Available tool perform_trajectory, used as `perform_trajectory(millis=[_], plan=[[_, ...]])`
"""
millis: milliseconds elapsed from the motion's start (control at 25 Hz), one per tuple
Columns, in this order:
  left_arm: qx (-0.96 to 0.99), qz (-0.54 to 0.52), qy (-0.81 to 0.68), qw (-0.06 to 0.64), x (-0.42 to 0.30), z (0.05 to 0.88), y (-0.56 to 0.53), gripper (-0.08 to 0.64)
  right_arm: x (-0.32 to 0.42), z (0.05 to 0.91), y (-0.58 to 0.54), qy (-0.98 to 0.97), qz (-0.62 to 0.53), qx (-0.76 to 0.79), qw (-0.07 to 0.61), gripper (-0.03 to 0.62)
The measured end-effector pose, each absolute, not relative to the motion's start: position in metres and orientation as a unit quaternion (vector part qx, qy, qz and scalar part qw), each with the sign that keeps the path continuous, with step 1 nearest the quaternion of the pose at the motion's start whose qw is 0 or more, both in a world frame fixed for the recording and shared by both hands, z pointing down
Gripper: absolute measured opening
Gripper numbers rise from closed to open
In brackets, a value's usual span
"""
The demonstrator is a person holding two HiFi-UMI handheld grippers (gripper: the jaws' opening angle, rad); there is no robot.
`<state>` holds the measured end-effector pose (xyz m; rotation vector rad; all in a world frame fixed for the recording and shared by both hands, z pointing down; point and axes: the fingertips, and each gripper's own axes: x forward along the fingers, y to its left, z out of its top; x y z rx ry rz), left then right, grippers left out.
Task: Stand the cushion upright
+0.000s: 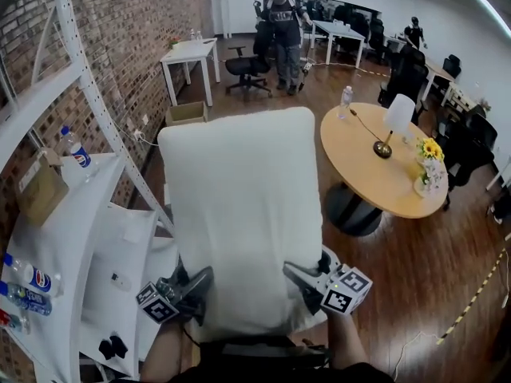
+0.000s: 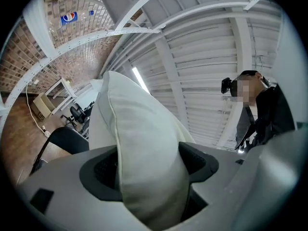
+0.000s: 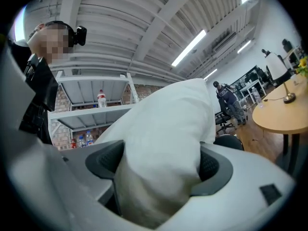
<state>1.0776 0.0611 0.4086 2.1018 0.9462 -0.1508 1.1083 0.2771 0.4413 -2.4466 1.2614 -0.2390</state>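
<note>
The left gripper (image 1: 194, 284) and the right gripper (image 1: 304, 277) are closest to the person. There are two grippers. The jaws of each one are clamped on the one big white cushion (image 1: 239, 214). The left jaws pinch its near left corner and the right jaws pinch its near right corner. The cloth bulges out between the pads.

The cushion is up in the air in front of the person. Its long side runs away from the person, from the jaws out to the far edge. Its wide face looks up at the head camera. In both gripper views it sticks up and out past the jaws.

The cushion's left edge is close to the slanted post of the white rack (image 1: 96, 102). One bottle (image 1: 76, 148) stands on the rack's upper shelf. Three more lie at the lower left.

On the right, the cushion's edge is near the rim of one round wooden desk (image 1: 359, 178). The desk holds one lamp (image 1: 397, 122), one clear bottle (image 1: 346, 99) and one bunch of yellow flowers (image 1: 431, 150).

Past the far edge there is open wood floor, one cardboard box (image 1: 185, 113), one white desk (image 1: 190, 53), one office chair (image 1: 247, 66) and a standing person (image 1: 285, 30).
</note>
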Motion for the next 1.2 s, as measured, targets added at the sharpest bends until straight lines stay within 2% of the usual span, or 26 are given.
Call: perform_trajectory(millis=[360, 960, 1200], plan=[[0.816, -0.065, 0.463, 0.34, 1.248, 0.386, 0.049, 0.341, 1.254, 0.44, 0.269, 0.377, -0.069, -0.898, 0.217, 0.423], [0.816, -0.01, 0.439, 0.377, 1.375, 0.429, 0.034, 0.341, 1.372, 0.47, 0.257, 0.356, -0.11, -0.9, 0.225, 0.423], [0.827, -0.005, 0.416, 0.379, 1.444, 0.438, 0.027, 0.341, 1.451, 0.474, 0.251, 0.377, -0.122, -0.892, 0.217, 0.423]])
